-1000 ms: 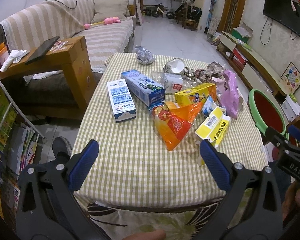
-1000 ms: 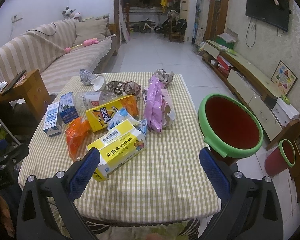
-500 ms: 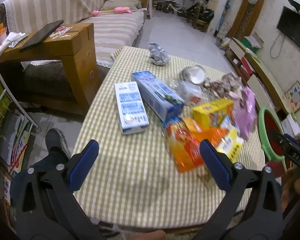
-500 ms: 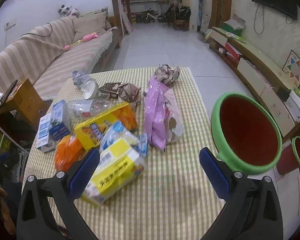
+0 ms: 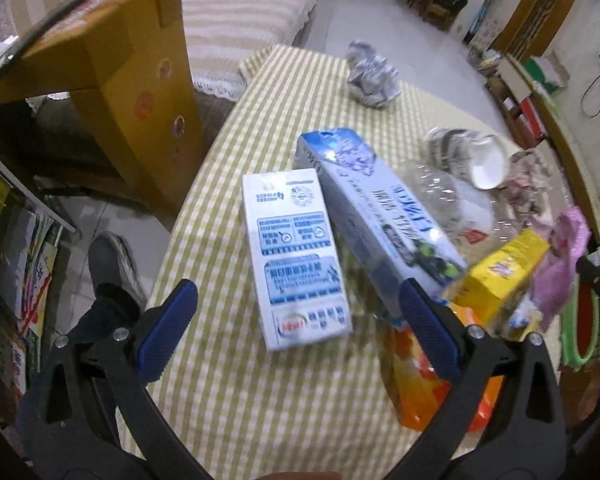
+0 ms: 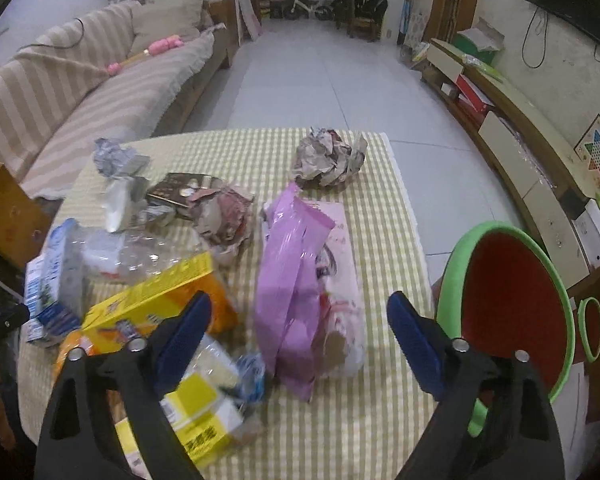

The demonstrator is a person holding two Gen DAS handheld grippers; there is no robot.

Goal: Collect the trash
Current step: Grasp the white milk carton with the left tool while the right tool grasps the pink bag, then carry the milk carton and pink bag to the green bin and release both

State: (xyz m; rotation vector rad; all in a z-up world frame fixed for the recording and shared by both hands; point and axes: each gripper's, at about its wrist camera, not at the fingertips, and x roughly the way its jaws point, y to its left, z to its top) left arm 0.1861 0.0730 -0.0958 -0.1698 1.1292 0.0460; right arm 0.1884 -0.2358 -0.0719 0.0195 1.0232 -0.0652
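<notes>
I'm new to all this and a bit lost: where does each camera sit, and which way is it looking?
Left wrist: sits on the left tongs, looking steeply down at the white milk carton; blue pads, black arms and a shoe show.
Right wrist: sits on the right tongs, facing the pink bag and green-rimmed bin; its jaws have just been closing, nothing between them.
Shared: yellow box, checked tablecloth.

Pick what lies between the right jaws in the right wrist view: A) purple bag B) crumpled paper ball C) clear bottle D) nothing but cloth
A: the purple bag lies on the checked cloth in the gap of the open right gripper, untouched.
</notes>
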